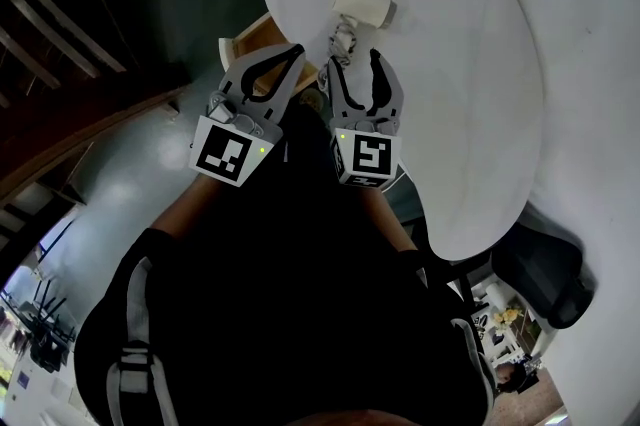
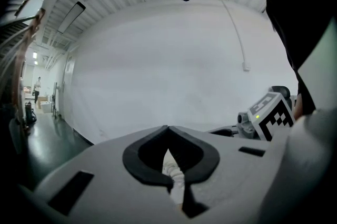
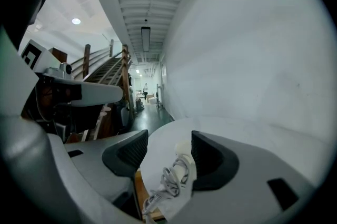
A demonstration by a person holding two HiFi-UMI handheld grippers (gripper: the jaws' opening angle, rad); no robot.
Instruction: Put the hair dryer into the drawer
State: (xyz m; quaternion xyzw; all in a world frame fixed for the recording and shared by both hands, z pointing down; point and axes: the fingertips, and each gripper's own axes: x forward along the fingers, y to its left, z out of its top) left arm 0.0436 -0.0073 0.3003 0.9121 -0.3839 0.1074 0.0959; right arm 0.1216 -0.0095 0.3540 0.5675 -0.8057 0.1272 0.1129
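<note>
Hair dryer (image 1: 366,4) lies near the edge of the white surface (image 1: 470,84), its bundled cord (image 1: 343,40) nearest the right tongs (image 1: 354,62), which stand wide and empty just short of it. The left tongs (image 1: 295,52) are closed on nothing. The right tongs would do best to reach past the cord and grip the body; no writing is legible.

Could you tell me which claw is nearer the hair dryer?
Right. The right claw points straight at the hair dryer; the left claw sits off to its left.
</note>
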